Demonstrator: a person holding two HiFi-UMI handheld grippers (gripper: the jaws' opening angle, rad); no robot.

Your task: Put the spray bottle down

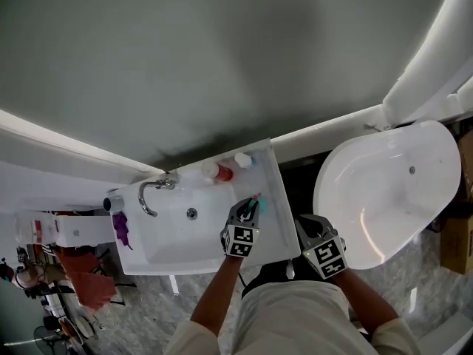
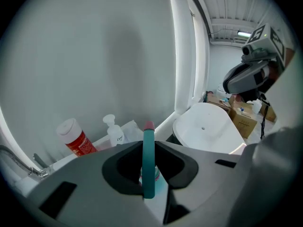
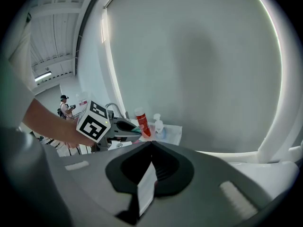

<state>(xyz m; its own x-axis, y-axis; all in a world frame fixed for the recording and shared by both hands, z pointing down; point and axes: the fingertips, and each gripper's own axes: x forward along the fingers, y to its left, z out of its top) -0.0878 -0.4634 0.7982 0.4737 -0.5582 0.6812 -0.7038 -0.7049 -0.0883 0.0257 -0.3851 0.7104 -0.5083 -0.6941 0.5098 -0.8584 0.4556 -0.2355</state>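
spray bottle (image 2: 148, 161) clamped in left gripper (image 2: 149, 143) fingers over sink ledge (image 1: 281, 224); lower upright onto flat ledge, clear of red can (image 2: 77, 141), then release. right gripper (image 3: 150, 145) fingers pressed together, empty.

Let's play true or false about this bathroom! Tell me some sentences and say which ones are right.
The left tool holds the teal spray bottle. True.
The red bottle lies in the bathtub. False: it sits on the back edge of the sink, beside the white pump bottle.
The right tool grips a cloth. False: its jaws are together with nothing between them.
In the head view, the faucet is at the left end of the sink. True.
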